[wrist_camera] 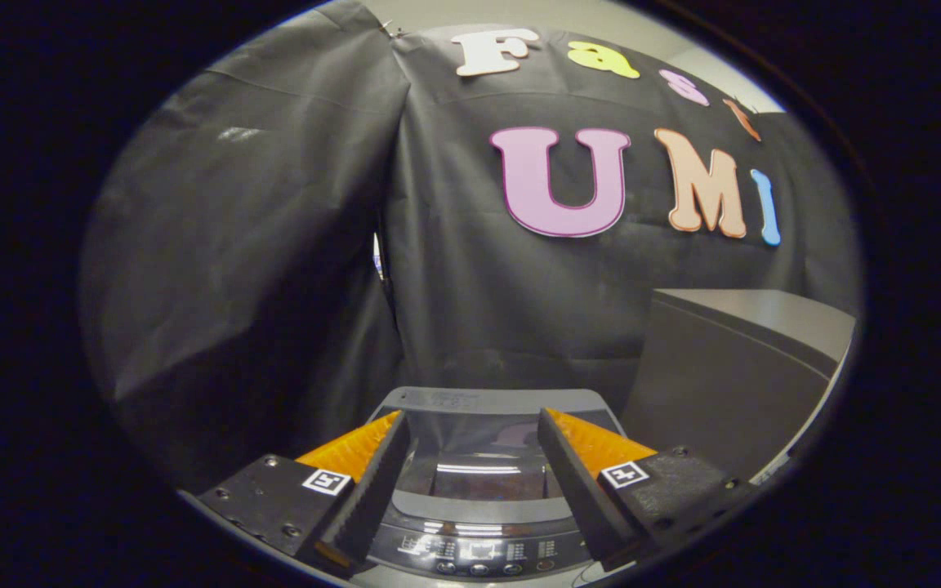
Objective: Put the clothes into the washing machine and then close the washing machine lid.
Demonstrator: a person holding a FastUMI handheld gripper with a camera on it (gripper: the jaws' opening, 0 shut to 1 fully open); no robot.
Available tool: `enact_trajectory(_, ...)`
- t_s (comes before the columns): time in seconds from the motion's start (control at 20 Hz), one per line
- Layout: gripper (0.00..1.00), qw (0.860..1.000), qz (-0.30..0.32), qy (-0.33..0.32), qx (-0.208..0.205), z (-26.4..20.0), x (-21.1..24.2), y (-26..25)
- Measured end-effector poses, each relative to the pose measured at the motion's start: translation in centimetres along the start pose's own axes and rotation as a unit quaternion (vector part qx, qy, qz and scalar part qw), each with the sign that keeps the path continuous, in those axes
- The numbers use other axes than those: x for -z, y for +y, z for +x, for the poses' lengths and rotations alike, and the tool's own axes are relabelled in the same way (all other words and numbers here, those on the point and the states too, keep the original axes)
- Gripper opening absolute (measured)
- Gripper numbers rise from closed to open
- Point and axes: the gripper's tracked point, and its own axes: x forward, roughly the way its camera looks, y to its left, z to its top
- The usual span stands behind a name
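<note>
A small grey top-loading washing machine stands just below and ahead of my fingers. Its glass lid lies flat and closed, reflecting light, and its control panel with buttons faces me. My gripper hovers above the machine, open, with nothing between its orange-and-black fingers. The lid shows through the gap between them.
A grey box-like cabinet stands to the right of the washing machine, taller than it. The black cloth wall hangs close behind the machine and curves round on the left.
</note>
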Motion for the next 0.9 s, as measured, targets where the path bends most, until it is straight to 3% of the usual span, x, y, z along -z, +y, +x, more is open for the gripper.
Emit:
enact_trajectory(0.4, 0.95, 0.999, 0.021, -0.027, -0.001, -6.3, -2.4, -2.1)
enact_trajectory(0.75, 0.95, 0.998, -0.010, -0.065, 0.002, -12.9, -4.8, -3.6)
enact_trajectory(0.9, 0.96, 0.996, -0.017, -0.082, 0.024, -15.3, -5.9, -5.3)
